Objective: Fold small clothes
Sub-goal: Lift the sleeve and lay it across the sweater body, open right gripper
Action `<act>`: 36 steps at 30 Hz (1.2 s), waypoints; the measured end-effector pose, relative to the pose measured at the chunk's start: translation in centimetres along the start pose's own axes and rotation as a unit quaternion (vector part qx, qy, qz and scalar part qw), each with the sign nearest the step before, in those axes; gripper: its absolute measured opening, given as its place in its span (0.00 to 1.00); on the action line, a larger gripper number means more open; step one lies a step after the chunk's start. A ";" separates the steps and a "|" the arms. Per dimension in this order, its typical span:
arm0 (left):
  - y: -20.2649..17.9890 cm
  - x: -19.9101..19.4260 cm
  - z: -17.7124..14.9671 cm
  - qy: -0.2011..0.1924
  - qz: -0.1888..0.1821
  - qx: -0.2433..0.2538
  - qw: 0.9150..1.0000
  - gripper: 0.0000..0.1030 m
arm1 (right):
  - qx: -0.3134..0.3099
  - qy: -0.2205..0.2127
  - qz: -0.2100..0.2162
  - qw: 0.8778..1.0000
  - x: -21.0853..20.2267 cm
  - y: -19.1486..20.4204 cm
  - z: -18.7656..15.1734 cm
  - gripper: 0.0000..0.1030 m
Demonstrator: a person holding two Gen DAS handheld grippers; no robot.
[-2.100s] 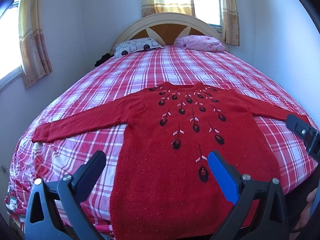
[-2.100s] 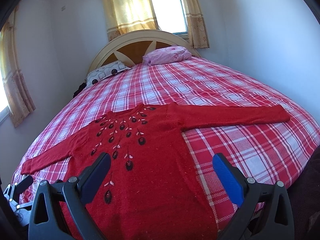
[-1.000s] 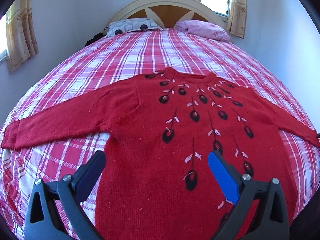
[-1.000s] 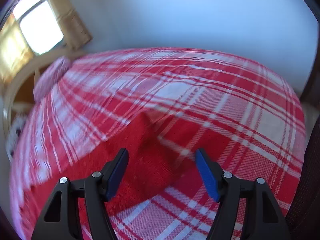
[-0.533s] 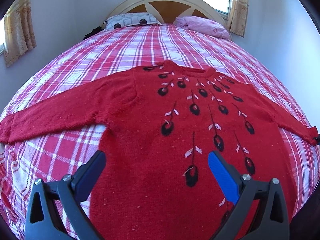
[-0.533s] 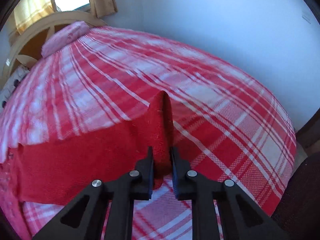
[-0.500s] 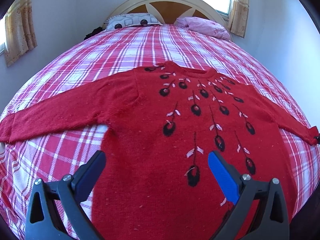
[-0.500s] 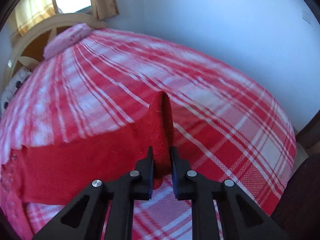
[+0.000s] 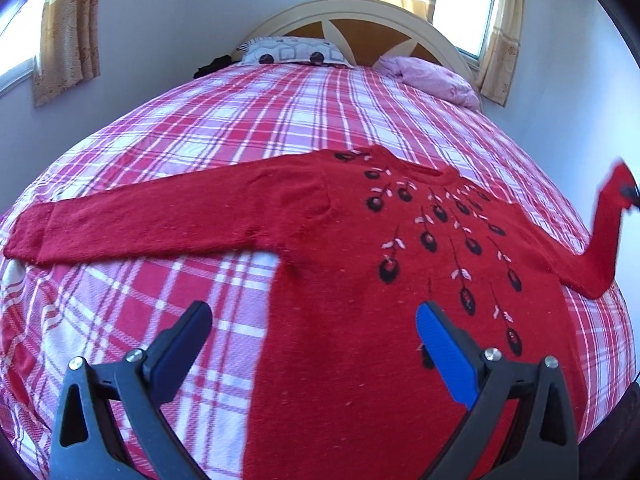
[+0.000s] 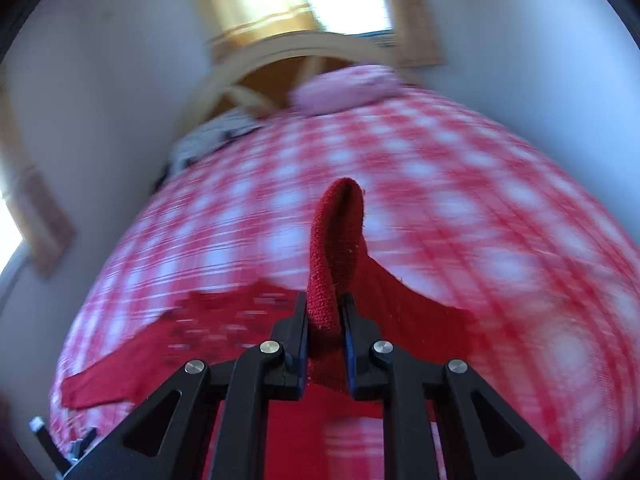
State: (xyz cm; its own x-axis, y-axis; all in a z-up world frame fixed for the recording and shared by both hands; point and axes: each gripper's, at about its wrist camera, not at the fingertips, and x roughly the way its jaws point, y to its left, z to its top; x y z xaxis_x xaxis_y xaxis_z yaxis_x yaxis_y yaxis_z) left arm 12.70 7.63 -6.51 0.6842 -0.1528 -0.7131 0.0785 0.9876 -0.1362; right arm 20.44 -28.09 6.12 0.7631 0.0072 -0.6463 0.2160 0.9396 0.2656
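A red knit sweater with black and white leaf embroidery lies flat, front up, on the plaid bed. Its left sleeve is stretched out flat. My left gripper is open and empty, hovering over the sweater's lower left body. My right gripper is shut on the cuff of the right sleeve and holds it lifted off the bed. In the left wrist view the raised sleeve stands up at the far right. The right wrist view is motion blurred.
The bed has a red, pink and white plaid cover. A patterned grey pillow and a pink pillow lie by the arched headboard. Walls and curtained windows surround the bed. The bed's right edge is close to the sweater.
My right gripper has lifted the sleeve cuff off the bed and swung it toward the sweater body. My left gripper has shifted left over the sweater's lower body and stayed open.
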 end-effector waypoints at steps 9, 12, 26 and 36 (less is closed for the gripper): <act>4.5 -1.4 -0.2 -0.020 0.048 -0.022 0.998 1.00 | -0.093 0.074 0.123 0.985 11.8 19.8 -6.2 0.14; 6.4 -1.4 -0.3 -0.018 0.064 -0.034 0.997 1.00 | -0.123 0.112 0.125 0.978 15.8 24.2 -10.3 0.14; 9.0 0.3 -1.2 0.011 0.079 -0.056 0.995 1.00 | -0.030 0.136 0.280 0.950 17.4 21.0 -12.7 0.61; 7.1 1.5 -0.9 0.021 0.066 -0.041 0.997 1.00 | 0.004 0.039 0.026 0.999 12.6 3.8 -8.5 0.37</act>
State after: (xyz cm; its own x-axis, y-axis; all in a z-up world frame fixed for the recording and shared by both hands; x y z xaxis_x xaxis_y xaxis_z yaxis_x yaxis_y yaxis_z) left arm 13.65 14.41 -9.17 0.6533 -0.0249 -0.7567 -0.0713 0.9930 -0.0943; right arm 25.70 -21.51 -7.03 0.7232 0.0830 -0.6857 0.1822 0.9347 0.3053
